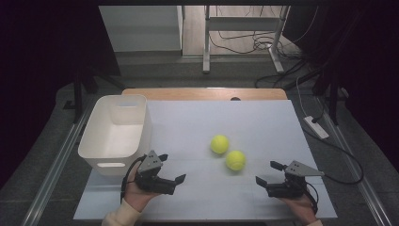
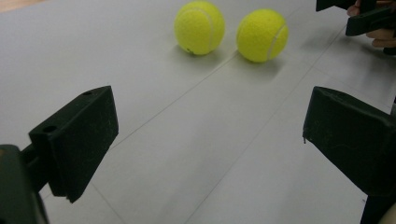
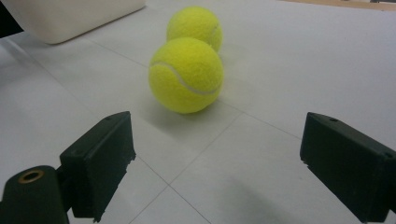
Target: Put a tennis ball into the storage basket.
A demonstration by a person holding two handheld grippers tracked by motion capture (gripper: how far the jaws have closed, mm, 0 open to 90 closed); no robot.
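On the worktop: two tennis balls lie near each other mid-sheet | left gripper jaws wide, empty, near the white bin | right gripper jaws wide, empty, just short of the nearer ball

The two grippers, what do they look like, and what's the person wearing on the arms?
Both the left gripper and the right gripper are black, each with two blocky, flat-faced jaws that have small round holes. Each carries a grey three-cornered plate on top and trails a black cable. A brass-coloured ring sits at a jaw base in the right gripper view. A cream sleeve covers the left forearm.
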